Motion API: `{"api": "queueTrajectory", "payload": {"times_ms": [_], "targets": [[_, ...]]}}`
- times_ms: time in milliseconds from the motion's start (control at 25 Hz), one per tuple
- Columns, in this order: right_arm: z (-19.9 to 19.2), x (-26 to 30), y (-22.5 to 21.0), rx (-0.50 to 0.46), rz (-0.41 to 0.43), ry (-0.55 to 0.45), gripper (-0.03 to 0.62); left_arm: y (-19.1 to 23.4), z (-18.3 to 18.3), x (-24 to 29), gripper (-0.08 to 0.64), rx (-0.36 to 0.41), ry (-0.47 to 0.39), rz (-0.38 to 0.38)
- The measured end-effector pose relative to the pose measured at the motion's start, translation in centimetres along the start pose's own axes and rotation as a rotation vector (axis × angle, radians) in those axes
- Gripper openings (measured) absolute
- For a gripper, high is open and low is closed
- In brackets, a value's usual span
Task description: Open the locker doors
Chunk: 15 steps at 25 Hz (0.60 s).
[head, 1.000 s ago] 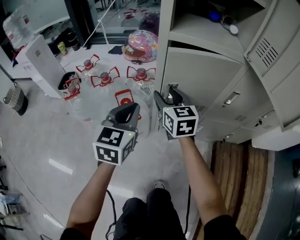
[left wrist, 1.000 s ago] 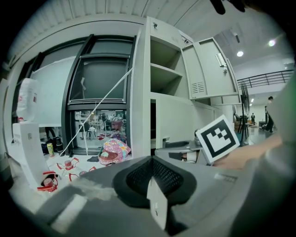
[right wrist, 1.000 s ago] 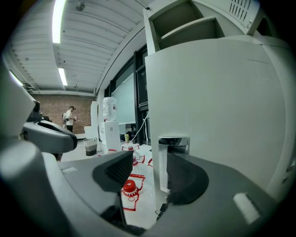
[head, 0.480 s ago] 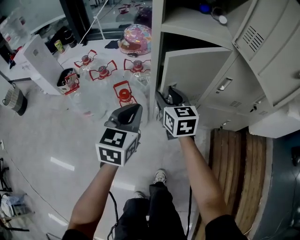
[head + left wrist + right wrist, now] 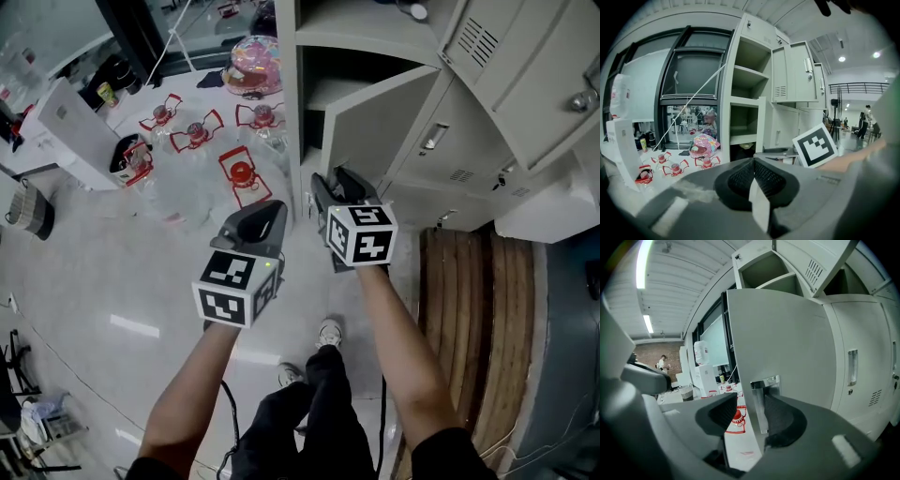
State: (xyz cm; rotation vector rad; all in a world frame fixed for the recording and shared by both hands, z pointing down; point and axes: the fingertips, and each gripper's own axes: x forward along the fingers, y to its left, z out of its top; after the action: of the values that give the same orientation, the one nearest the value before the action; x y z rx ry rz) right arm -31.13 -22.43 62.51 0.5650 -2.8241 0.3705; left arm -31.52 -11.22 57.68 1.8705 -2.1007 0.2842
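I had the right gripper (image 5: 334,184) up against the free edge of the locker door (image 5: 375,122), which stood partly swung out from the bank of lockers (image 5: 302,37). In the right gripper view that upright edge, with its metal pull (image 5: 764,383), ran straight up between the jaws. They had just been closing but were still fairly wide. The right pad lay against the door face by the pull, while floor showed through the gap on the left side, so I judged it a hook rather than a clamp. The hinge side lay to the far right, so the pull had to come near and rightward.

The left gripper (image 5: 255,221) hung just left of the right one, off the door, its jaws together on nothing.

From the head view the pull was hidden behind the gripper, and the compartment behind the door was too dark to read.
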Motion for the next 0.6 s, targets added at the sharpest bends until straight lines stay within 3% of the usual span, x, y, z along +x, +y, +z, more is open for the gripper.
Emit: {"api": "queueTrajectory", "payload": {"times_ms": [600], "targets": [[-1.4,-6.7,-3.0,0.008,-0.065,-0.013,0.163,-6.2,0.0,0.9,0.003,0.047,0.034,-0.104]]}}
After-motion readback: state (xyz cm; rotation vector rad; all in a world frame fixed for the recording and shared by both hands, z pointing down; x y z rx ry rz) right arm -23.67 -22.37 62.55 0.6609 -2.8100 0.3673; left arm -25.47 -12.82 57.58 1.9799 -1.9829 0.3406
